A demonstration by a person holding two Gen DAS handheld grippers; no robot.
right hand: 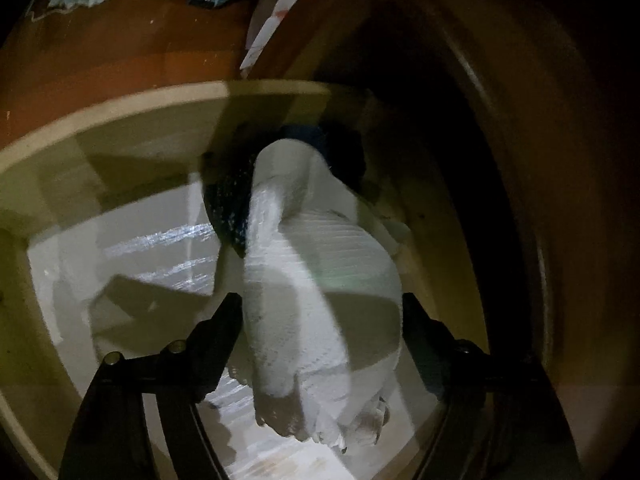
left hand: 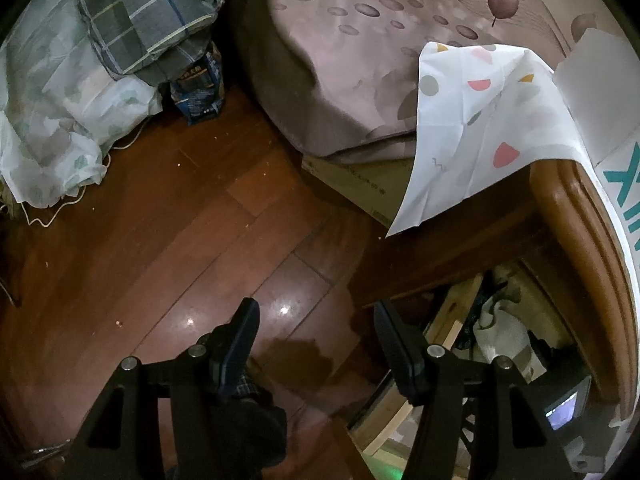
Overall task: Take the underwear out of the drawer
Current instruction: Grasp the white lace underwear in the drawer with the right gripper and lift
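Observation:
In the right wrist view a white ribbed underwear piece lies in the open pale-wood drawer. It rests partly over a dark garment. My right gripper points down into the drawer with its jaws wide on either side of the white fabric, which reaches both fingertips; the picture is blurred. In the left wrist view my left gripper hangs open over the floor with nothing between its fingers. It is just left of the drawer, where the white underwear shows.
A white patterned cloth drapes over the brown wooden cabinet top above the drawer. A bed with a leaf-print sheet stands behind. Piled bedding, a blue bag and a white cord lie on the wooden floor.

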